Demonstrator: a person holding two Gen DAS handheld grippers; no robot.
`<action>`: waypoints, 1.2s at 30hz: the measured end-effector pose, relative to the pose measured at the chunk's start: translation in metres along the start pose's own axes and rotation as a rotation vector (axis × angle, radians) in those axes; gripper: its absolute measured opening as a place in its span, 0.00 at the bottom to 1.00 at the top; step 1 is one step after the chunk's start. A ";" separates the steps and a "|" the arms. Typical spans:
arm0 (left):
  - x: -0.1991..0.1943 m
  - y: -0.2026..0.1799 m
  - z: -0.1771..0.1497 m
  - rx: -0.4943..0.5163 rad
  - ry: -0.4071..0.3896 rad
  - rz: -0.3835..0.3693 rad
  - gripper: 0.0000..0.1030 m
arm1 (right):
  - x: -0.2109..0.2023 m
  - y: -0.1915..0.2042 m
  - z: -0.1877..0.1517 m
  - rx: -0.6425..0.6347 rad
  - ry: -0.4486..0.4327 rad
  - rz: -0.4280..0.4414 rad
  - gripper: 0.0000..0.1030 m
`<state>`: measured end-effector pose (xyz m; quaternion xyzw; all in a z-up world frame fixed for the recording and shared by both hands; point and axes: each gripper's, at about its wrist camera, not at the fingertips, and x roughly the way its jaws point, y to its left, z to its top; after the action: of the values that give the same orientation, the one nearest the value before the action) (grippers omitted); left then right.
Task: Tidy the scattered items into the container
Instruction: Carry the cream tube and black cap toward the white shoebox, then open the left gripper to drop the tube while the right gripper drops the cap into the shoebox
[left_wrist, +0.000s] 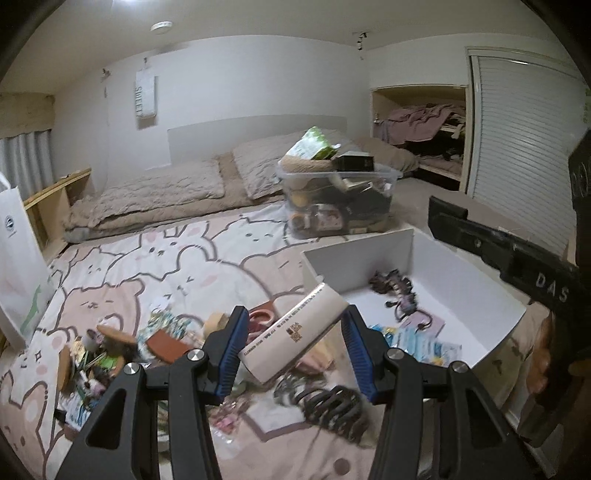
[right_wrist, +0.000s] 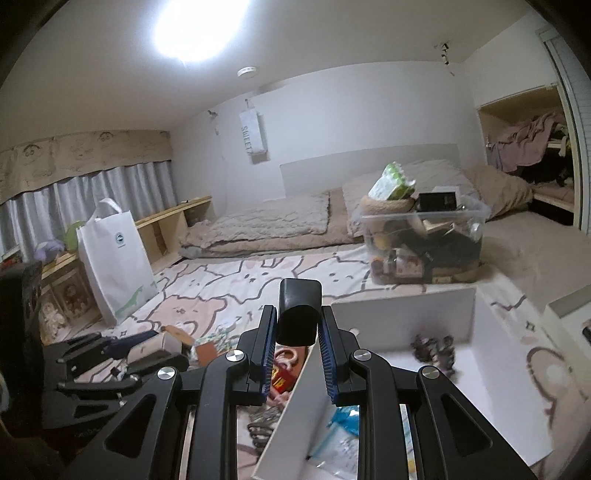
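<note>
My left gripper (left_wrist: 293, 347) is shut on a cream tube with dark print (left_wrist: 291, 332), held tilted above the bed beside the near left corner of the white box (left_wrist: 369, 258). My right gripper (right_wrist: 299, 332) is shut on a black rounded block (right_wrist: 299, 310), held over the white box's left wall (right_wrist: 402, 314). The box holds dark hair ties (left_wrist: 395, 291) and blue packets (left_wrist: 417, 343). A heap of scattered small items (left_wrist: 110, 350) lies on the cartoon-print bedspread (left_wrist: 166, 258), with a black coiled tie (left_wrist: 332, 402) close under my left fingers.
A clear plastic bin (left_wrist: 340, 199) stuffed with things stands behind the white box. A white tote bag (right_wrist: 114, 258) stands at the left by a low wooden shelf (right_wrist: 166, 221). Folded beige bedding (left_wrist: 155, 199) lies along the far wall. An open closet (left_wrist: 421, 125) is far right.
</note>
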<state>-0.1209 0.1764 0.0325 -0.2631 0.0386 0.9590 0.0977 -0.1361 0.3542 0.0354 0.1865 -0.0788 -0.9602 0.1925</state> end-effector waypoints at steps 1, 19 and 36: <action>0.002 -0.004 0.004 -0.004 -0.001 -0.011 0.50 | -0.001 -0.003 0.005 0.000 -0.001 -0.002 0.23; 0.053 -0.042 0.069 -0.010 -0.056 -0.046 0.50 | 0.015 -0.075 0.062 -0.032 0.117 -0.108 0.23; 0.130 -0.064 0.064 -0.063 0.063 -0.098 0.50 | 0.074 -0.140 0.019 0.007 0.359 -0.083 0.23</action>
<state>-0.2488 0.2687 0.0199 -0.2976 -0.0015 0.9451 0.1347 -0.2543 0.4537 -0.0026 0.3588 -0.0387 -0.9182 0.1631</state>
